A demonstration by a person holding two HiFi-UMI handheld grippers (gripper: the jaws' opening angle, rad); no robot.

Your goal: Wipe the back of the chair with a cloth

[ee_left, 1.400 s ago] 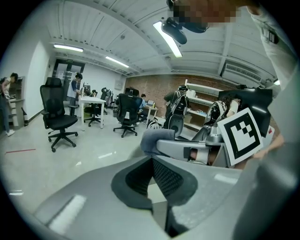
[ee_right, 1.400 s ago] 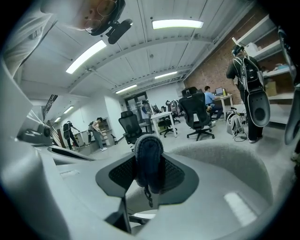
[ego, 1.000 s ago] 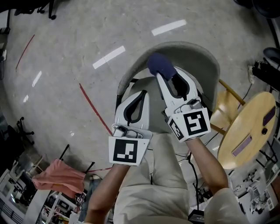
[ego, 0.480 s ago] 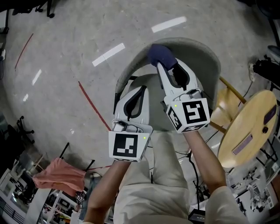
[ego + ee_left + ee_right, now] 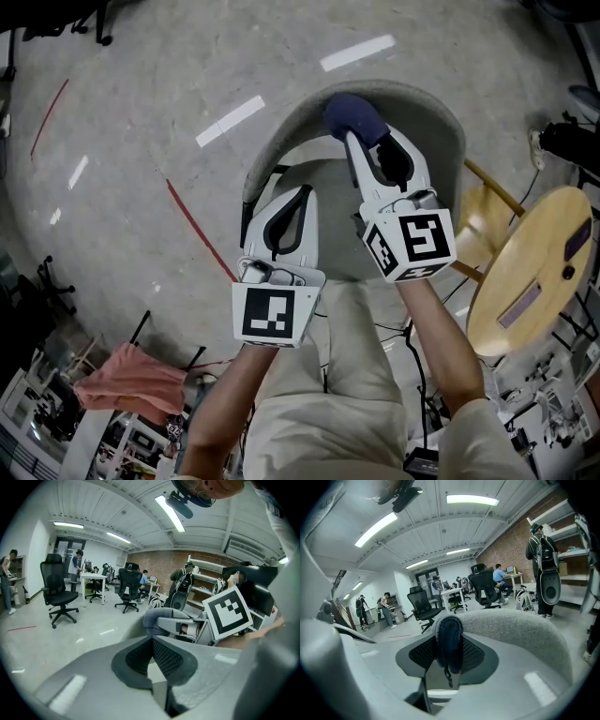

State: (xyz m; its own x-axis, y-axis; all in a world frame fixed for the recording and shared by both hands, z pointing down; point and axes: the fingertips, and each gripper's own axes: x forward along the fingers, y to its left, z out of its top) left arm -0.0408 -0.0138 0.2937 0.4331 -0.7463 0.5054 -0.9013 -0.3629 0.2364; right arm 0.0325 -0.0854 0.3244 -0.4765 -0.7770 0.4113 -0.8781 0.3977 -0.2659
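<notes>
A grey chair with a curved back (image 5: 281, 141) stands in front of me. My right gripper (image 5: 362, 141) is shut on a dark blue cloth (image 5: 352, 116), which presses on the top rim of the back, slightly left of its middle. In the right gripper view the cloth (image 5: 449, 639) bulges out between the jaws, with the fuzzy grey chair back (image 5: 520, 630) just behind it. My left gripper (image 5: 303, 194) hovers over the seat, inside the left arm of the back, shut with nothing in it. The left gripper view shows its pads (image 5: 161, 656) meeting, and the cloth (image 5: 157, 620) beyond.
A round wooden table (image 5: 530, 272) and a wooden stool (image 5: 487, 225) stand close on the right. A red tape line (image 5: 197, 230) crosses the floor on the left, and a pink cloth (image 5: 127, 380) lies lower left. Black office chairs (image 5: 58, 595) and people stand far off.
My right gripper has slid the cloth a little up and to the right along the top of the chair back. The left gripper has hardly moved.
</notes>
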